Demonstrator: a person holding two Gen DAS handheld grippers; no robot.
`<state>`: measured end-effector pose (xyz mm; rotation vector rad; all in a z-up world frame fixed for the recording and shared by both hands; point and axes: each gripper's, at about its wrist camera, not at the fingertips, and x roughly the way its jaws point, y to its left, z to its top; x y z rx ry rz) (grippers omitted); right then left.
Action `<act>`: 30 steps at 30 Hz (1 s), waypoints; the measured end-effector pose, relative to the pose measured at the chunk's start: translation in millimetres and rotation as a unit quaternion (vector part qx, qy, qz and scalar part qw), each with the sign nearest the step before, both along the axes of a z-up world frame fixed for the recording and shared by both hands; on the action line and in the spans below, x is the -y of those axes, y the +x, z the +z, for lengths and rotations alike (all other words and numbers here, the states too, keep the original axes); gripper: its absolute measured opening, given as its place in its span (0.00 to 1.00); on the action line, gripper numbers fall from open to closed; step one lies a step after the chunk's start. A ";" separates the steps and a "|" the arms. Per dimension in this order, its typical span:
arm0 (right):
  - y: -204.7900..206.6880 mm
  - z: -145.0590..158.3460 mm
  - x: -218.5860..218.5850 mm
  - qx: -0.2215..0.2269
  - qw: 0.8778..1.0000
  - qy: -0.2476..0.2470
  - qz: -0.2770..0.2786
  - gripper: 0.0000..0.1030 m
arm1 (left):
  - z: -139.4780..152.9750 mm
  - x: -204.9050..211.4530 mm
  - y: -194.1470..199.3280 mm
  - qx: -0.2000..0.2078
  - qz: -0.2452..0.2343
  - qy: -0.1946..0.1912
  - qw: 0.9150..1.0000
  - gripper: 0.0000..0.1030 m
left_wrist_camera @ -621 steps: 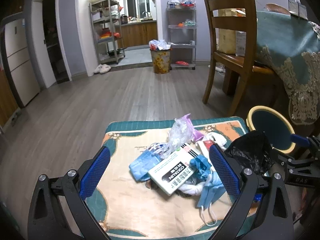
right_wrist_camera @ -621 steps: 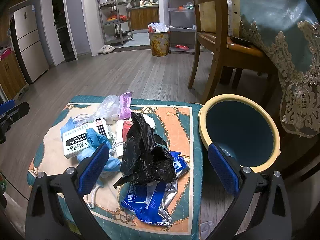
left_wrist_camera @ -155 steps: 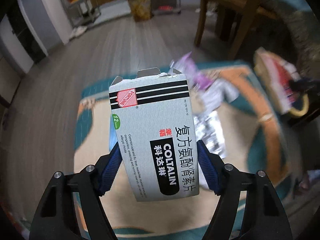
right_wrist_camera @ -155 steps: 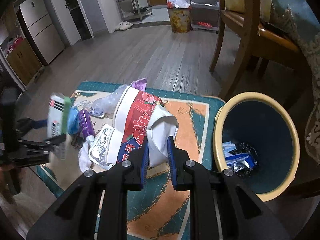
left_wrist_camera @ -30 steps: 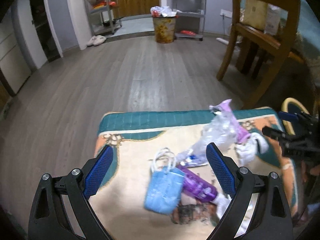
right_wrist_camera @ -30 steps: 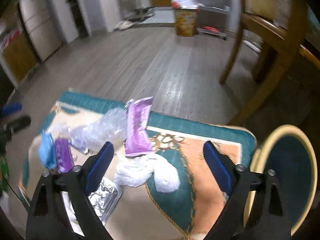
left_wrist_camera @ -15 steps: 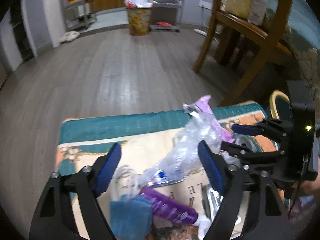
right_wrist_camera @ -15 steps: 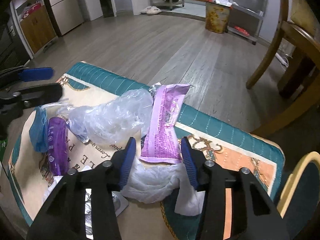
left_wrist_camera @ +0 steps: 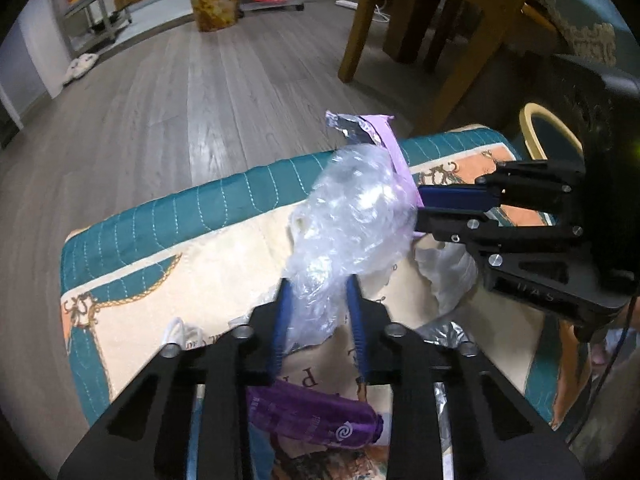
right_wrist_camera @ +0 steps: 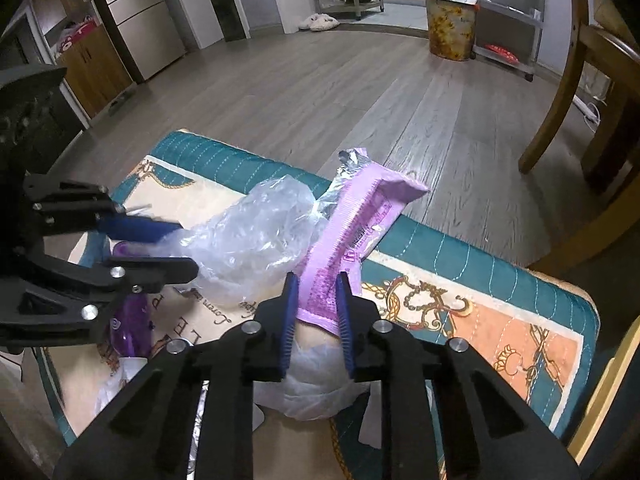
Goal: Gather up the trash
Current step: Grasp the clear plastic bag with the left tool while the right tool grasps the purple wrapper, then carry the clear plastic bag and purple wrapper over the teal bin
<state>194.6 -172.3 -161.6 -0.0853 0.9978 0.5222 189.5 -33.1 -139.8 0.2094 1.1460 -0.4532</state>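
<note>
Trash is lying on a patterned mat (left_wrist_camera: 224, 208). Blue pads of the left gripper (left_wrist_camera: 319, 300) are closing on a crumpled clear plastic bag (left_wrist_camera: 352, 216); the right gripper (right_wrist_camera: 317, 292) is closing on a pink wrapper (right_wrist_camera: 356, 224) just beside it.

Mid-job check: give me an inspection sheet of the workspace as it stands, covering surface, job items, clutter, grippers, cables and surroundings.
Surface: patterned teal-and-cream mat on a wood floor.
Job's things: clear crumpled plastic bag; pink-purple wrapper; dark purple packet; white crumpled bag; foil piece; yellow-rimmed bin beside the mat.
Clutter: white loops, perhaps mask straps.
Grippers: left gripper closing, pads pressing the clear bag; right gripper closing, pads pressing the wrapper.
Cables: thin dark cable by the right gripper.
Surroundings: wooden chair, patterned bin, metal shelves, slippers.
</note>
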 end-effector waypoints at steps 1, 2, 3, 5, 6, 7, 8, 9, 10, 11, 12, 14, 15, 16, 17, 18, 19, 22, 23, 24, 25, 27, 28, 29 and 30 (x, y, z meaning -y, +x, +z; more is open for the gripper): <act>-0.2 0.9 0.0 0.001 1.000 -0.001 0.001 0.16 | 2.3 0.2 -1.0 -0.001 -0.002 -0.005 1.000 0.18; -1.0 2.1 -0.4 0.003 1.000 -0.003 0.000 0.15 | 4.1 1.5 -2.0 0.002 -0.003 -0.006 1.000 0.17; -2.4 4.1 0.7 0.005 1.000 -0.004 -0.001 0.15 | 6.2 1.9 -2.5 0.006 -0.002 -0.005 1.000 0.16; -4.0 7.7 2.8 0.008 1.000 -0.003 -0.005 0.15 | 13.7 0.4 -4.9 0.017 0.002 -0.009 1.000 0.16; -6.0 11.9 4.9 0.012 1.000 -0.001 -0.009 0.15 | 16.9 -0.1 -5.4 0.019 0.005 -0.013 1.000 0.16; -8.1 14.8 5.9 0.015 1.000 0.000 -0.012 0.15 | 21.4 -0.6 -7.0 0.026 0.009 -0.014 1.000 0.16; -9.8 18.5 7.0 0.018 1.000 0.002 -0.014 0.15 | 25.2 -0.5 -8.6 0.032 0.011 -0.015 0.999 0.16; -13.2 24.4 8.0 0.022 1.000 0.006 -0.015 0.15 | 30.6 -0.4 -11.0 0.038 0.013 -0.018 0.999 0.16; -16.0 28.6 7.9 0.026 1.000 0.006 -0.015 0.15 | 35.1 -0.2 -13.2 0.043 0.014 -0.021 0.999 0.16; -20.3 33.8 7.6 0.030 0.999 0.006 -0.017 0.15 | 39.7 0.5 -15.4 0.047 0.014 -0.024 0.999 0.16; -24.0 38.3 8.9 0.033 0.999 0.006 -0.018 0.15 | 46.9 2.2 -19.5 0.056 0.012 -0.026 0.998 0.16; -31.9 48.2 12.0 0.037 0.999 0.005 -0.024 0.15 | 57.4 6.3 -26.9 0.072 0.009 -0.023 0.997 0.16; -35.4 52.6 13.8 0.038 0.999 0.006 -0.029 0.15 | 61.4 8.2 -30.1 0.078 0.010 -0.022 0.997 0.16; -39.1 58.0 17.4 0.039 0.999 0.008 -0.036 0.15 | 70.3 11.0 -34.5 0.089 0.012 -0.026 0.996 0.16; -43.0 62.7 20.8 0.039 0.998 0.010 -0.043 0.15 | 75.8 13.8 -35.6 0.095 0.012 -0.028 0.995 0.16; -48.5 68.9 25.1 0.040 0.998 0.010 -0.051 0.15 | 81.8 15.0 -38.7 0.102 0.012 -0.032 0.994 0.16; -54.6 75.6 29.7 0.043 0.997 0.011 -0.059 0.15 | 89.0 19.1 -42.9 0.111 0.010 -0.035 0.993 0.16; -73.2 95.3 44.1 0.050 0.996 0.018 -0.077 0.15 | 105.3 33.5 -55.5 0.134 -0.007 -0.036 0.990 0.16; -79.1 102.0 49.7 0.053 0.995 0.020 -0.084 0.15 | 110.0 39.1 -59.8 0.143 -0.014 -0.035 0.989 0.16; -86.6 110.3 57.3 0.055 0.994 0.021 -0.094 0.15 | 114.6 43.6 -64.1 0.150 -0.021 -0.035 0.988 0.16; -93.2 117.8 63.7 0.056 0.993 0.021 -0.103 0.15 | 120.7 50.2 -68.7 0.157 -0.029 -0.038 0.986 0.16; -109.7 129.7 82.7 0.056 0.990 0.023 -0.127 0.15 | 128.4 60.1 -75.3 0.165 -0.041 -0.043 0.985 0.16; -117.9 134.1 90.7 0.055 0.989 0.024 -0.137 0.15 | 132.3 67.7 -79.9 0.169 -0.049 -0.047 0.983 0.16; -128.4 139.5 101.6 0.054 0.987 0.025 -0.150 0.15 | 135.6 74.9 -83.6 0.173 -0.058 -0.050 0.982 0.16; -134.3 143.3 108.5 0.054 0.986 0.026 -0.156 0.15 | 137.6 80.2 -85.3 0.175 -0.064 -0.051 0.981 0.16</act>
